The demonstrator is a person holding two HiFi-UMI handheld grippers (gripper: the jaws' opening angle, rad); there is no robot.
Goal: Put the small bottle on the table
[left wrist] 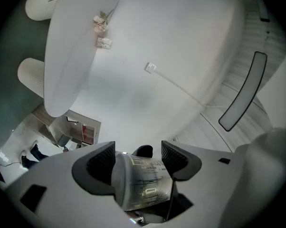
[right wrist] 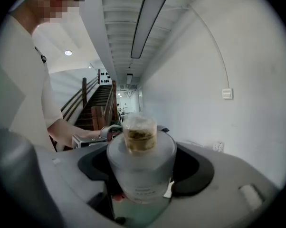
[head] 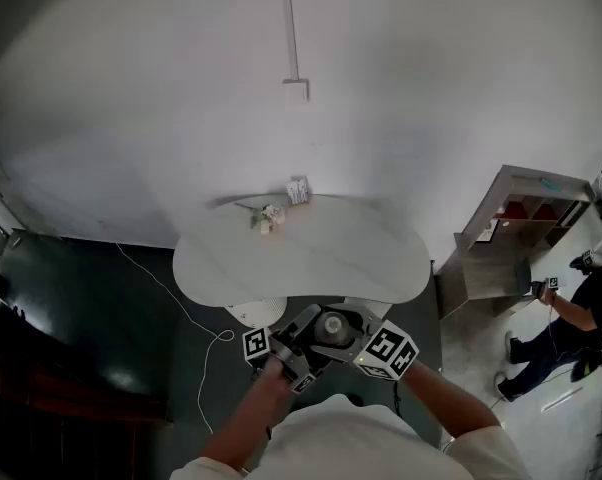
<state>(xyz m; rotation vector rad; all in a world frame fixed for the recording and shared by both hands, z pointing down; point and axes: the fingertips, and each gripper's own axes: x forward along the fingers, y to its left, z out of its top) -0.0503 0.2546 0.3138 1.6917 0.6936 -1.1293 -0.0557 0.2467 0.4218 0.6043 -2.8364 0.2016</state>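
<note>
while the small bottle [left wrist: 143, 184] is held close to the person's chest, short of the white tabletop [head: 361, 258], none of the placing is done yet. the left tool [left wrist: 138, 156] pinches the bottle's body between wide-set jaws, and the right tool [right wrist: 142, 167] looks clamped around its base end. carrying it over, setting it down and letting go all remain.

My left claw [left wrist: 138, 155] and right claw [right wrist: 142, 151] meet around the small frosted plastic bottle [right wrist: 141, 172], which stands between both pairs of jaws. Ahead of the claws lies the white rounded table [head: 326, 263]. At its far edge a small pale flower sprig [head: 266, 216] sits just left of a small white box [head: 299, 190].
</note>
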